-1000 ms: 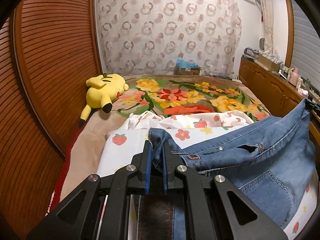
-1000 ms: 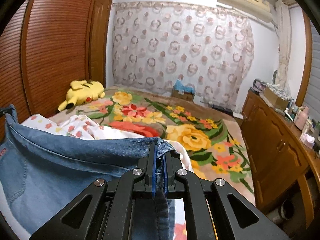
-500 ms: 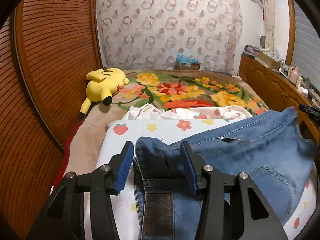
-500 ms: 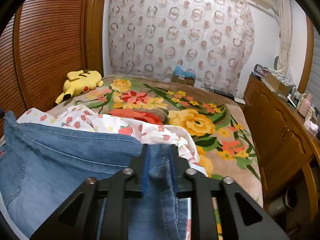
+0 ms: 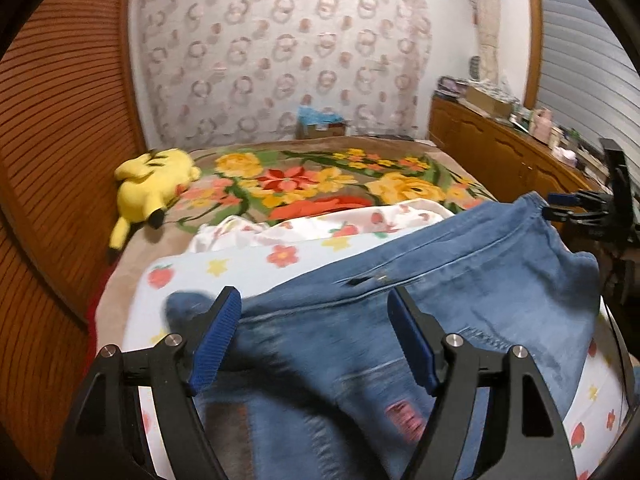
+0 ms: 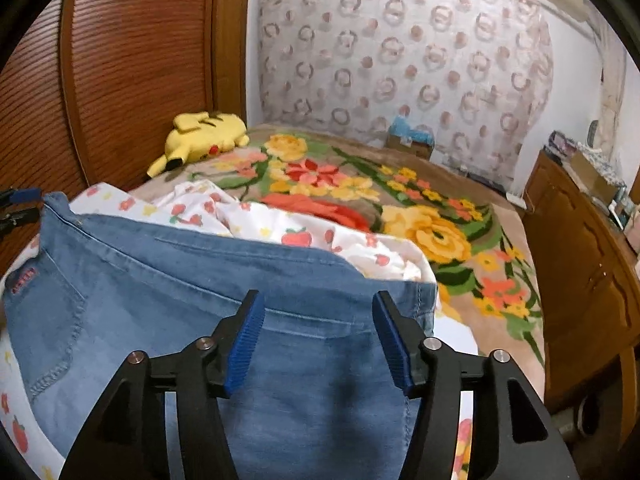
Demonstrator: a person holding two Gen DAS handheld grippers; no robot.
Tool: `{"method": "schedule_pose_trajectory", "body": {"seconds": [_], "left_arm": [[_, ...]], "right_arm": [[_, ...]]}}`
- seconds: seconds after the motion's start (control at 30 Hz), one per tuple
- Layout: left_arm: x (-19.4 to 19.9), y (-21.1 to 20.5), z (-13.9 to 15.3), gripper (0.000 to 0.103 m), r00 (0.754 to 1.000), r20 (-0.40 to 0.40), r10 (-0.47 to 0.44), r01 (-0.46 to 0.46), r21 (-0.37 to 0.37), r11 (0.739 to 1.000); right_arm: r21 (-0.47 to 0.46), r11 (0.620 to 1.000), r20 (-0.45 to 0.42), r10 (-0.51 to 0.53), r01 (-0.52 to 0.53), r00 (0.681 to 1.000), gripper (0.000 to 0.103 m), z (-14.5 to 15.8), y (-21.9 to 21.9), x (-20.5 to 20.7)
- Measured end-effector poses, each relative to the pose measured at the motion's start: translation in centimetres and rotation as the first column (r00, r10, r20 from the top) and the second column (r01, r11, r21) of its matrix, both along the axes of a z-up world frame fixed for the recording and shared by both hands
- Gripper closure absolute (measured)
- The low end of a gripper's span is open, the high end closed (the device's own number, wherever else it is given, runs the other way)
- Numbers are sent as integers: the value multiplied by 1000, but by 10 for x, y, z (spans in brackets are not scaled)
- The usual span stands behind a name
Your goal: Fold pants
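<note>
Blue denim pants (image 5: 460, 304) lie waistband-away on a white strawberry-print sheet (image 5: 192, 276) on the bed. My left gripper (image 5: 314, 316) is open, its blue pads spread over the left end of the waistband, gripping nothing. My right gripper (image 6: 318, 320) is open over the right end of the pants (image 6: 192, 300), also holding nothing. The right gripper shows at the far right of the left wrist view (image 5: 592, 212). A red label (image 6: 24, 278) marks the back pocket.
A yellow plush toy (image 5: 150, 184) lies at the bed's left by the wooden slatted wall (image 5: 60, 128). A floral blanket (image 6: 400, 208) covers the far bed. A wooden dresser (image 6: 580, 248) with clutter runs along the right. A patterned curtain (image 5: 288, 64) hangs behind.
Both grippers opened and let go of the waistband. The pants dropped flat onto the sheet and both grippers drew back slightly.
</note>
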State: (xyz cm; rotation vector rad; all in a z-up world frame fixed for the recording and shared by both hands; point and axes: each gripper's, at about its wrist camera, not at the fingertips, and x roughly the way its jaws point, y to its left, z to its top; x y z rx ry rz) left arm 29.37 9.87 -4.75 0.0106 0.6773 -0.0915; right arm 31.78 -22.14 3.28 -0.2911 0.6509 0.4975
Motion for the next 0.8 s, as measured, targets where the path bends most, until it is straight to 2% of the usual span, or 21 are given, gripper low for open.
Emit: {"method": "schedule_pose_trajectory", "body": {"seconds": [0.17, 0.33, 0.57, 0.67, 0.8], "left_arm": [[19, -24, 2, 27, 994, -25, -102, 103, 18, 995], [38, -41, -6, 27, 976, -107, -188, 195, 60, 979], [60, -47, -28, 31, 950, -216, -224, 242, 59, 969], [64, -45, -35, 42, 942, -249, -226, 245, 48, 968], [62, -45, -40, 69, 938, -263, -226, 253, 71, 965]], "right_arm": [[-14, 999, -36, -46, 46, 998, 43, -3, -14, 20], [-2, 996, -60, -87, 87, 994, 43, -7, -26, 38], [-6, 996, -90, -85, 84, 992, 43, -17, -23, 39], [3, 997, -105, -82, 83, 991, 43, -17, -26, 38], [18, 997, -120, -71, 73, 990, 43, -18, -30, 40]]}}
